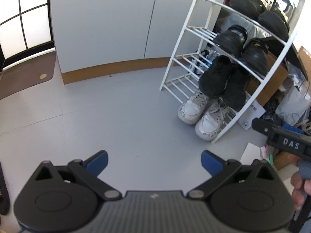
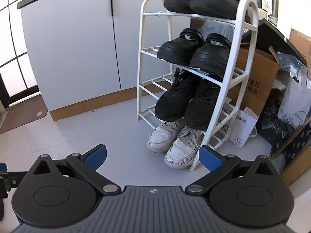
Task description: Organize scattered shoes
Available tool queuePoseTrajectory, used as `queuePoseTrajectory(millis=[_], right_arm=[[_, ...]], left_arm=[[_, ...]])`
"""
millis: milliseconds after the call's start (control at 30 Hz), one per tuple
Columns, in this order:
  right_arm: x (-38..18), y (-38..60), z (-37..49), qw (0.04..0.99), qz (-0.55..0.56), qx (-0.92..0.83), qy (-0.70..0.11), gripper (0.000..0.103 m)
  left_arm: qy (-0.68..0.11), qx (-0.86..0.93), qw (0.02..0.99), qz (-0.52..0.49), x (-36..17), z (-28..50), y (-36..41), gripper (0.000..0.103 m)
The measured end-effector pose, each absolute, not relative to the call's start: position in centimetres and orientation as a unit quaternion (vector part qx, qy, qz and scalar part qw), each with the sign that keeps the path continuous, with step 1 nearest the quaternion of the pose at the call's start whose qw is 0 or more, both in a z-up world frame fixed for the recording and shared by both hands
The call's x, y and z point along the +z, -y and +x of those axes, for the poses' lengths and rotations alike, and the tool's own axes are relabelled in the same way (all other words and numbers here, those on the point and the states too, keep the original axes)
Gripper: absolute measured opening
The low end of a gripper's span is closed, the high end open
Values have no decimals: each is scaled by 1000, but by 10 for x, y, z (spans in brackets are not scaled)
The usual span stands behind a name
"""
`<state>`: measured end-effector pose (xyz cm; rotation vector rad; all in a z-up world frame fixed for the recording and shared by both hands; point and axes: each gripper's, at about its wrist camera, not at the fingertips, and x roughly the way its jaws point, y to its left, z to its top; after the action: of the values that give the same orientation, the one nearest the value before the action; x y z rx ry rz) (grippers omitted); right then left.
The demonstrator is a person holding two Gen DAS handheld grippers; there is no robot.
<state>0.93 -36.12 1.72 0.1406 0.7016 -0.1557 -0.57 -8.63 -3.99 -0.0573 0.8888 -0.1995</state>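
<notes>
Standing filled: a white shoe rack (image 2: 244,62) holding four pairs of shoes.
Two black slippers (image 2: 202,3) on top, two black clogs (image 2: 194,51) below, two black sneakers (image 2: 186,101) under those, two white sneakers (image 2: 171,141) lowest; left tongs (image 1: 154,162) and right tongs (image 2: 152,157) both wide, empty.

From both wrists we look down along our fingers; both views share the shoe rack (image 1: 223,44) (image 2: 250,44), the right nearer.
</notes>
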Motion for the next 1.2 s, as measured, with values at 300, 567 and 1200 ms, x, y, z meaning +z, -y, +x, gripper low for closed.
queuePoseTrajectory(millis=[300, 567, 1200], right_arm=[[26, 347, 3, 936, 60, -89, -335, 103], [25, 337, 0, 936, 59, -93, -336, 103], [24, 309, -7, 935, 45, -102, -337, 103]], left_arm=[[-410, -109, 905, -20, -25, -14, 89, 103], [-402, -108, 909, -12, -17, -17, 94, 103], [-411, -90, 907, 11, -25, -21, 95, 103]])
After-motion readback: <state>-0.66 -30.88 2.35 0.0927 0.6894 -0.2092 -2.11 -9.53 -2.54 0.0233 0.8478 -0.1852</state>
